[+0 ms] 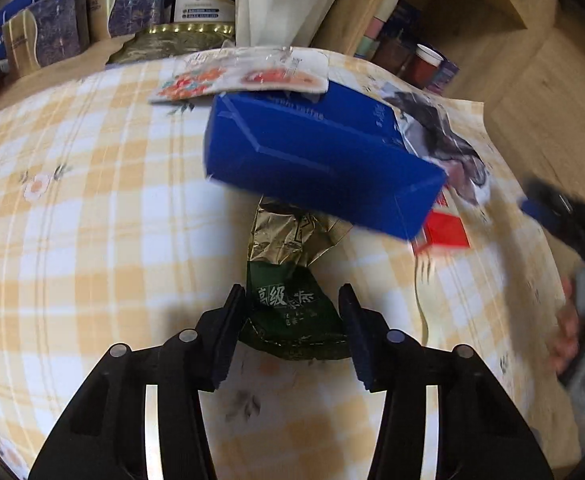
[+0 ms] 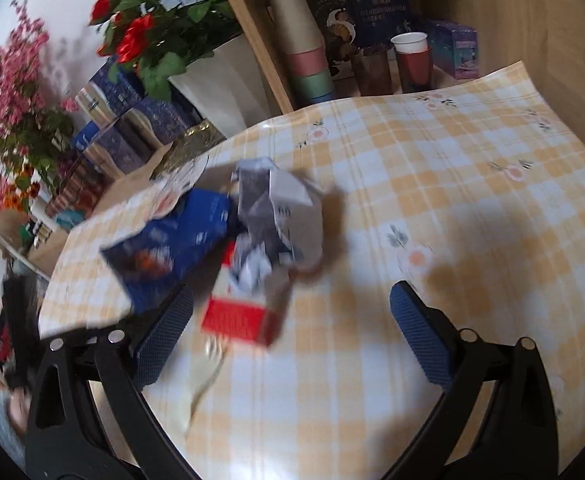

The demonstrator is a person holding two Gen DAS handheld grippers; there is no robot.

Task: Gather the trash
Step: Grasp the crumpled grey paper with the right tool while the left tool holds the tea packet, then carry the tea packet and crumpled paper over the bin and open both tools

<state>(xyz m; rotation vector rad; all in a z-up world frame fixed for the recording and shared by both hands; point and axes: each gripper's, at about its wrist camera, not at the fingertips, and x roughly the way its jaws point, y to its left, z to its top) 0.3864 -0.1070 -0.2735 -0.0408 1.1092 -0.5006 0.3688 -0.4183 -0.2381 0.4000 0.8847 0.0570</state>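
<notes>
From my left wrist view, my left gripper (image 1: 292, 320) straddles the green tea wrapper (image 1: 292, 304) on the checked tablecloth (image 1: 92, 200), fingers not clamped; next I squeeze and lift. From my right wrist view, my right gripper (image 2: 292, 332) gapes empty before the red box (image 2: 238, 320) and crumpled paper (image 2: 276, 208)

Yellow-checked tablecloth (image 2: 472, 184), on it blue box (image 1: 324, 160), green-gold tea wrapper (image 1: 292, 280), red carton (image 2: 240, 320), crumpled paper (image 2: 280, 208)
</notes>
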